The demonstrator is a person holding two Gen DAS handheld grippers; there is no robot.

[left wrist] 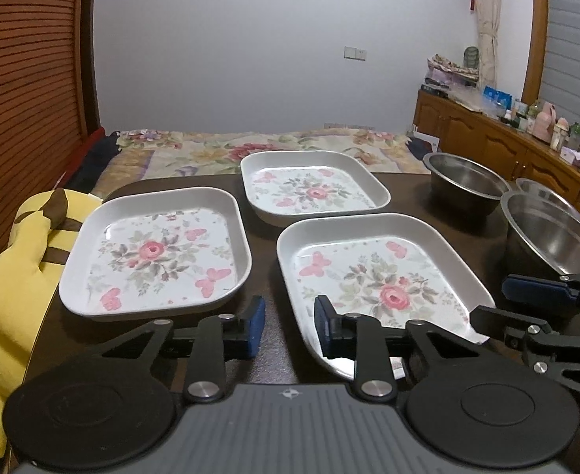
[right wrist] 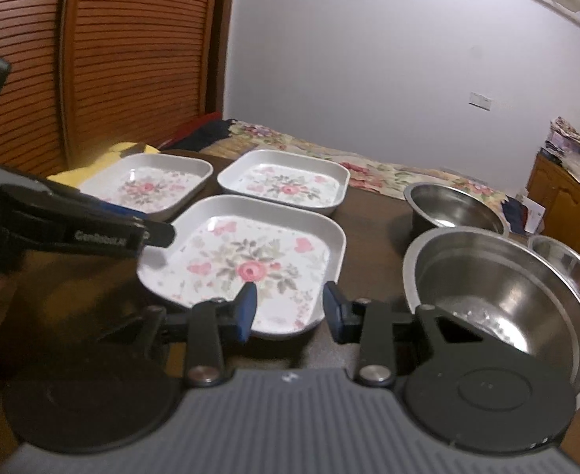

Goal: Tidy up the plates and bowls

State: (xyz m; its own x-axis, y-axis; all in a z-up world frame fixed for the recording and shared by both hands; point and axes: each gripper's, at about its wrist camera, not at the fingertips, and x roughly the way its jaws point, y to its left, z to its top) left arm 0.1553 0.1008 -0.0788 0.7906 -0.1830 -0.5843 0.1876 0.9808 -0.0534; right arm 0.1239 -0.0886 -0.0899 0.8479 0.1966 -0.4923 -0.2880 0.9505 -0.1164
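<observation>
Three white square plates with pink roses lie on the dark table [left wrist: 266, 233]: one left [left wrist: 151, 252], one far [left wrist: 313, 189], one near [left wrist: 372, 276]. My left gripper [left wrist: 290, 328] is open astride the near plate's front-left rim, right pad over the inside, left pad outside. My right gripper [right wrist: 290, 308] is also open. It straddles the near plate's [right wrist: 250, 260] front-right corner, and I see no pad pressing. Three steel bowls stand to the right: a large one [right wrist: 499, 288], a far one [right wrist: 455, 205] and a small one [right wrist: 566, 264].
A yellow plush toy [left wrist: 25, 260] leans at the table's left edge. Beyond the table lies a bed with a floral cover [left wrist: 250, 150]. A wooden cabinet [left wrist: 487, 134] with clutter runs along the right. A slatted wooden door [right wrist: 132, 59] stands at the left.
</observation>
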